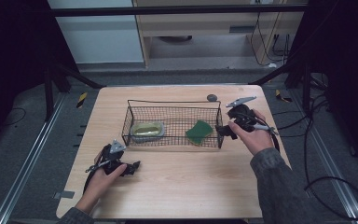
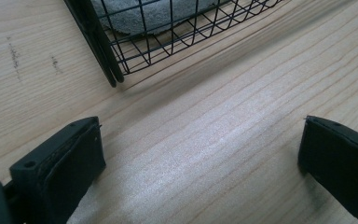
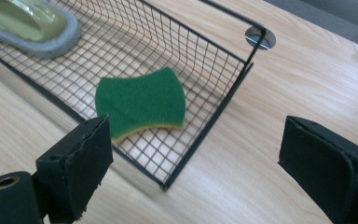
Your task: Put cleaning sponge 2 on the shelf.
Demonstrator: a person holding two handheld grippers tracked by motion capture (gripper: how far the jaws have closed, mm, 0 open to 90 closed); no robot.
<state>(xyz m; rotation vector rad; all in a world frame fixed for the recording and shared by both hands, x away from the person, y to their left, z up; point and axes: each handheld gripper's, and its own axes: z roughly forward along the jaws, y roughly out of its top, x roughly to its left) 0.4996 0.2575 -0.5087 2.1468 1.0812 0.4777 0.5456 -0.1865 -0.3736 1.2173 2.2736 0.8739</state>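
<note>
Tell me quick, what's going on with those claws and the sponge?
Both claws, left claw and right claw, open, empty. Green sponge lies in wire basket by right claw. Nothing blocking.

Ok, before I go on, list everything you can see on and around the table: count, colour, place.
wire basket: 1, black, middle of the table
scouring sponge: 1, green on a yellow layer, lying in the basket's right end
scrubber pad: 1, grey with an olive-green top, in the basket's left end
round insert: 1, grey, far edge of the table top
table: 1, light wood
left gripper: 1, black, jaws open, on the table in front of the basket
right gripper: 1, black, jaws open, nothing between them, beside the basket's right end
</note>
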